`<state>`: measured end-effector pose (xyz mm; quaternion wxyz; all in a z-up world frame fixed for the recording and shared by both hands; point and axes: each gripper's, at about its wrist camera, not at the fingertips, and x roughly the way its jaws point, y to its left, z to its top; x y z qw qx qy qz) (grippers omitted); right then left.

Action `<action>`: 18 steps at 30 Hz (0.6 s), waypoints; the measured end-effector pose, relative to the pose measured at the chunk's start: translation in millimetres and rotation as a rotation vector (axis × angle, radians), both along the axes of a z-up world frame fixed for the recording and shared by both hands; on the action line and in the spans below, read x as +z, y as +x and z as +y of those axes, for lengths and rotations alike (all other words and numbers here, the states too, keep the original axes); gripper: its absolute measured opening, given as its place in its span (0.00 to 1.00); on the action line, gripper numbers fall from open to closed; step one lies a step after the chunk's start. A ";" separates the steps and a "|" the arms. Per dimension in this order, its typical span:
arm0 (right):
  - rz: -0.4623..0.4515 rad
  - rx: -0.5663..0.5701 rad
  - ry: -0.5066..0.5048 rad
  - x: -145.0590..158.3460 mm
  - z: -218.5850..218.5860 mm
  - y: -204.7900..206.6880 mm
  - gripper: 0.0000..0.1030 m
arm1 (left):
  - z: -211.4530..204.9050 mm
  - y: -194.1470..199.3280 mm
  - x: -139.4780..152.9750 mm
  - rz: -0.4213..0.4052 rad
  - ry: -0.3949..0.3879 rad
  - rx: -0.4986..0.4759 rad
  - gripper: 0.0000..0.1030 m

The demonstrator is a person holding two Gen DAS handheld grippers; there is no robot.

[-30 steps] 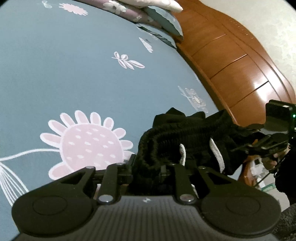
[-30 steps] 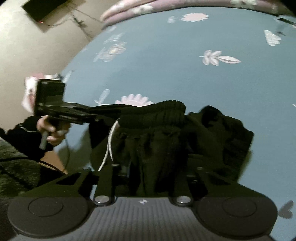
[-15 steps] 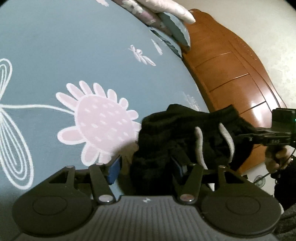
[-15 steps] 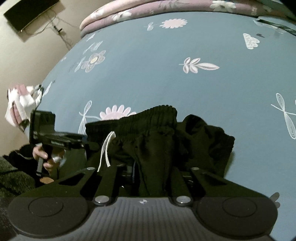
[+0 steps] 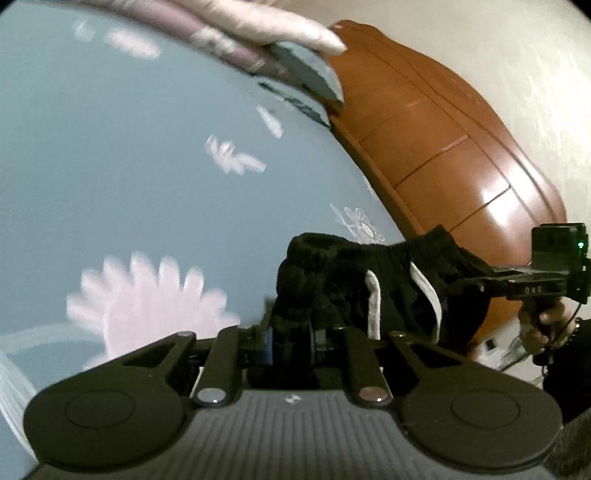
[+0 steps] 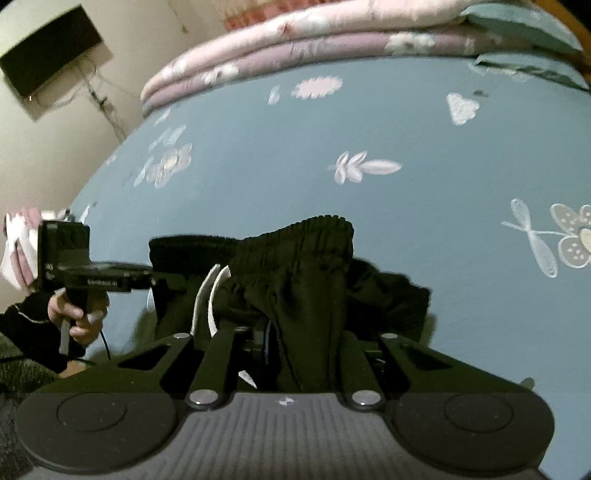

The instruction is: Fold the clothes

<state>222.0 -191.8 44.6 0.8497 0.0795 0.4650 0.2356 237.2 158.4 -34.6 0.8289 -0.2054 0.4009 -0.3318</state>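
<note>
Black trousers (image 5: 351, 273) with a ribbed elastic waistband and white drawstrings (image 5: 373, 306) hang bunched between both grippers above the blue flowered bedsheet (image 5: 129, 166). My left gripper (image 5: 291, 334) has its jaws closing, and its pads pinch a fold of the black cloth. The right gripper (image 5: 476, 282) reaches in from the right and holds the waistband's other end. In the right wrist view the trousers (image 6: 303, 266) drape over my right gripper (image 6: 295, 343), which is shut on the fabric. The left gripper (image 6: 151, 278) grips the waistband at the left.
A wooden headboard (image 5: 443, 155) runs along the right of the bed. Folded pink quilts and pillows (image 6: 295, 33) lie at the far end. A dark screen (image 6: 48, 48) hangs on the wall at left. The person's hand (image 6: 74, 314) holds the left grip.
My left gripper opened, shifted along the cloth and closed on it again. Both grippers have risen and tilted upward, lifting the trousers off the sheet.
</note>
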 end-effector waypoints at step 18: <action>-0.240 -0.255 -0.055 7.2 -126.2 -56.4 0.15 | -233.5 124.4 95.9 -0.432 0.464 -0.250 0.13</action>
